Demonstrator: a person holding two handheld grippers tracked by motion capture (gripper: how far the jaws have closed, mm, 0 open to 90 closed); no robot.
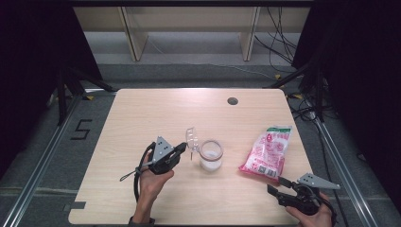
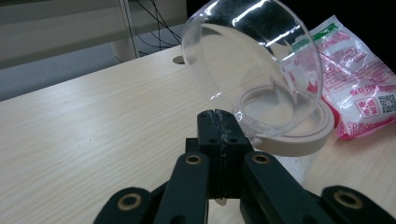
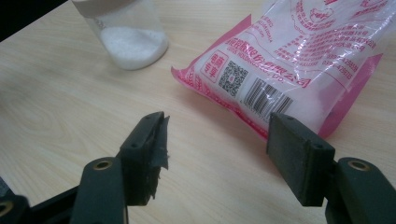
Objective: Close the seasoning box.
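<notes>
A small clear jar (image 1: pixel 210 156) with white grains in it and a beige rim (image 2: pixel 299 140) stands mid-table. Its clear domed lid (image 2: pixel 252 65) is tipped up on the jar's left side (image 1: pixel 191 136). My left gripper (image 1: pixel 183 149) reaches it from the left; the jaws are pressed together at the lid's lower edge (image 2: pixel 219 116), pinching that thin edge. A pink and white sealed bag (image 1: pixel 267 151) lies to the right of the jar. My right gripper (image 1: pixel 279 185) rests near the front right corner, open, pointing at the bag (image 3: pixel 289 60) and the jar (image 3: pixel 130 37), nothing between its fingers (image 3: pixel 215 140).
A dark round grommet hole (image 1: pixel 232 100) sits near the table's far edge. Bare wood (image 1: pixel 142 118) stretches across the left and far parts of the table. Wooden furniture legs and cables stand on the floor beyond.
</notes>
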